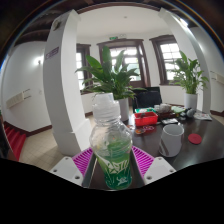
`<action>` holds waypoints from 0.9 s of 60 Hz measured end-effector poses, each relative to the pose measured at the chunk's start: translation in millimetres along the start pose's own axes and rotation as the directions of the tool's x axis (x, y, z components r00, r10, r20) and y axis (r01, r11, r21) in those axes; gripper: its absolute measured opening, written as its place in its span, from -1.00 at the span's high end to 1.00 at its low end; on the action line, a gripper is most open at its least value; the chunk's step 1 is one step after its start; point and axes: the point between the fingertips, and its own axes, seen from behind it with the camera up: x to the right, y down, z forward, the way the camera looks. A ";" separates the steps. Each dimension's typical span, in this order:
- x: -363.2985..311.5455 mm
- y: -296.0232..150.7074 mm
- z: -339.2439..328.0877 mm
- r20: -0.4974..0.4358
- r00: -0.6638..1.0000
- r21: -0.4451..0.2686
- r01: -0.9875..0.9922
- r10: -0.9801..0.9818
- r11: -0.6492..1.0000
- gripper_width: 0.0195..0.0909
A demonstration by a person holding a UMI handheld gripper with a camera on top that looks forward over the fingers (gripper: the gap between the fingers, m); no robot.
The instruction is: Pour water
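Bottle (112,150), clear with a green label and no cap, is clenched upright in the gripper (112,172), both pink pads (84,160) pressed to its sides. Beyond, at two o'clock, a white cup (172,139) is seen on the dark surface (196,150), with plants (114,76) behind.

Bottle (112,150) fills the jaws' gap — white cup (172,139) crowds the right, left side open.

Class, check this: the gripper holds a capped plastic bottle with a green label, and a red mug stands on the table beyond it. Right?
Not quite: the mug is white, not red, as the gripper view shows. The gripper does hold the capped, green-labelled bottle, with the mug on the table beyond.
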 end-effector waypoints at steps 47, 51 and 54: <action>17.9 -39.2 25.3 0.083 0.896 0.013 -0.438 0.435 0.899 0.53; 20.5 -58.3 32.1 0.153 0.773 0.015 -0.624 0.615 0.781 0.53; 24.3 -70.6 37.7 0.209 0.641 -0.006 -0.754 0.739 0.656 0.53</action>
